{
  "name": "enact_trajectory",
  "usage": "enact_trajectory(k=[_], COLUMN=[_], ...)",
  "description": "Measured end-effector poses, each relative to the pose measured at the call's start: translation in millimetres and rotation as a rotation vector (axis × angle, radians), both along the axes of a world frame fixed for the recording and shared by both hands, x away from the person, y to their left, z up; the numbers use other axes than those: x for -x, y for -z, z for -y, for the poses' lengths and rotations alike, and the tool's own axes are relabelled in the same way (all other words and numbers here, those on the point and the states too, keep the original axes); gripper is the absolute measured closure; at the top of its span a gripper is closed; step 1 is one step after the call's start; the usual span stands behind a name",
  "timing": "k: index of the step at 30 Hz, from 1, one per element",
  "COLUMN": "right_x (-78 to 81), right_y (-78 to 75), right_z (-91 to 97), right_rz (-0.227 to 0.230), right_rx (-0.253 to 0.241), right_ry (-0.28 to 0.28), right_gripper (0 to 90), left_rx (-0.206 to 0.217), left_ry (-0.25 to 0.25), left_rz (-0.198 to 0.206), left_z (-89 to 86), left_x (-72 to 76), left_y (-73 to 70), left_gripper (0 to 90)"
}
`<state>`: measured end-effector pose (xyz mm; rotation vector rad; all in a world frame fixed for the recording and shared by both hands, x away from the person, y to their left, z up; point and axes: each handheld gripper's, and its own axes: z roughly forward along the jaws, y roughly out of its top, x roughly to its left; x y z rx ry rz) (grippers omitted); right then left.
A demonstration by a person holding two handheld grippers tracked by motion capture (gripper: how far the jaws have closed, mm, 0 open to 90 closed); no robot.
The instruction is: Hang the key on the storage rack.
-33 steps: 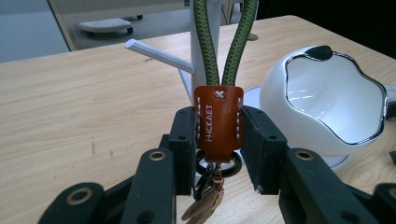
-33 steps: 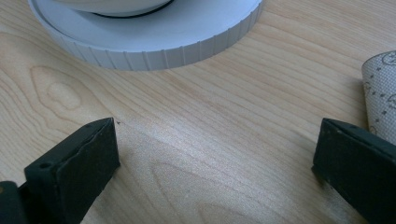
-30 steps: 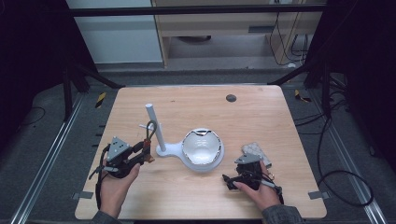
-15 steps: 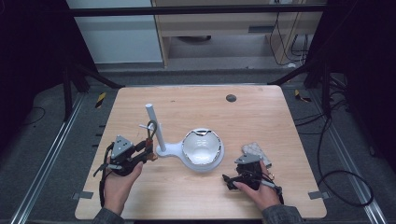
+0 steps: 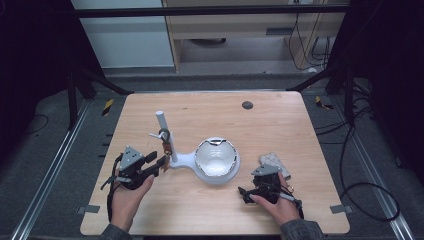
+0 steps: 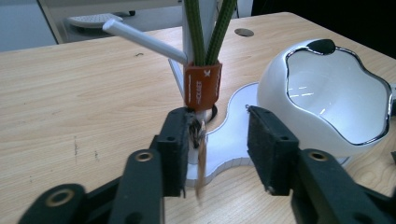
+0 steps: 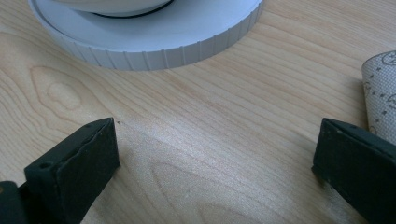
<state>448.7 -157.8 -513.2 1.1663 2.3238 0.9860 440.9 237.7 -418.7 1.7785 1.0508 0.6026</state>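
Observation:
A white stand (image 5: 185,161) has an upright post (image 5: 164,131) and a glossy white bowl (image 5: 216,159) on its round base. A green cord loop with an orange-brown tag (image 6: 202,86) hangs from a peg on the post (image 5: 165,142). My left gripper (image 6: 219,154) sits just in front of it (image 5: 161,162). Its jaws have just been opening. The tag's thin brown tail (image 6: 201,161) dangles between them against the left pad, and the right pad stands apart from it. My right gripper (image 7: 215,158) rests open and empty on the table (image 5: 246,194), beside the base.
A patterned whitish cloth (image 5: 272,161) lies right of the bowl, close to my right gripper's outer jaw (image 7: 380,93). A dark round hole (image 5: 247,105) marks the far side of the wooden table (image 5: 280,130). Dark frame bars and cables surround the table.
My left gripper's jaws have parted a little at the hanging cord, and the hand has shifted only slightly. The right hand and gripper have stayed put.

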Motion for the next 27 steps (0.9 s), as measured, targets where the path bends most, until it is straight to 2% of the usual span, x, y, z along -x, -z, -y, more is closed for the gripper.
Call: enact_trajectory(k=[4, 11, 13, 14, 16, 17, 19, 22, 25, 27], right_x=[0.0, -0.4, -0.3, 0.0, -0.2, -0.4, 1.2, 2.9, 3.2, 3.1], right_y=[0.0, 0.0, 0.0, -0.1, -3.7, -7.2, -16.4, -40.6, -61.4, -69.9], right_z=[0.0, -0.1, -0.1, -0.2, 0.6, 1.7, 4.8, 14.5, 27.6, 35.4], right_rz=[0.0, 0.001, -0.001, -0.003, -0.025, -0.041, -0.015, 0.023, 0.038, 0.046], right_rx=[0.0, 0.0, -0.002, -0.005, 0.005, -0.001, 0.003, 0.03, 0.035, 0.052], right_ry=[0.0, 0.002, 0.004, 0.008, 0.015, 0.011, 0.0, -0.006, 0.006, 0.012], right_gripper=[0.2, 0.3, 0.5, 0.8, 5.8, 7.3, 5.1, 5.1, 5.2, 6.1], left_rx=[0.0, -0.102, -0.115, -0.135, -0.155, -0.155, -0.149, -0.149, -0.17, -0.179], left_ry=[0.0, -0.018, -0.028, -0.033, -0.039, -0.042, -0.038, -0.068, -0.077, -0.076], left_rz=[-0.018, -0.093, -0.118, -0.129, -0.143, -0.15, -0.164, -0.187, -0.212, -0.223], left_z=[-2.8, -13.1, -18.5, -21.1, -24.8, -26.5, -31.7, -35.8, -36.7, -36.8], left_x=[-2.5, -10.3, -12.2, -12.2, -11.5, -11.4, -13.0, -15.1, -15.4, -16.0], left_y=[9.0, 39.0, 47.7, 52.3, 59.5, 61.6, 63.8, 66.7, 70.3, 71.9], left_gripper=[44.1, 15.9, 11.9, 10.7, 9.0, 9.0, 7.7, 7.2, 7.2, 7.2])
